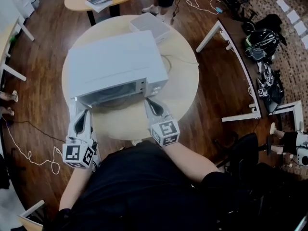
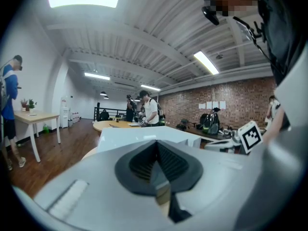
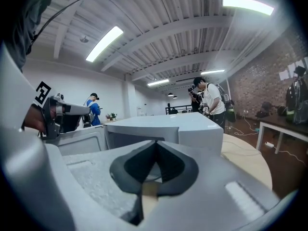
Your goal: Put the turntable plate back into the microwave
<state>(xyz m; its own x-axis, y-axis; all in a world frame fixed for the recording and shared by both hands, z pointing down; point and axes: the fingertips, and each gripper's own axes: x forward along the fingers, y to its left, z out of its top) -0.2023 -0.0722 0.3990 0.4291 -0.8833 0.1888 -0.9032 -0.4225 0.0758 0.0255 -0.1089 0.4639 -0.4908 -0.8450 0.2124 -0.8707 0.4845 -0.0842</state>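
Note:
The white microwave [image 1: 113, 61] stands on the round wooden table [image 1: 185, 81] with its cavity [image 1: 113, 94] facing me and its door [image 3: 82, 141] swung open to the left. I cannot make out the turntable plate in any view. My left gripper [image 1: 86, 110] is at the cavity's left corner beside the door, and its jaws [image 2: 156, 143] meet at the tips with nothing between them. My right gripper [image 1: 148, 100] is at the cavity's right corner in front of the control panel, and it [image 3: 155, 143] is shut and empty. The right gripper's marker cube [image 2: 252, 134] shows at the right of the left gripper view.
A white box [image 1: 151, 25] lies on the table behind the microwave, with a cable [image 1: 168, 61] beside it. A second table with a book [image 1: 98, 2] stands further back. White desk frames [image 1: 238, 66] and bags [image 1: 262, 40] are at the right. Several people stand around the room.

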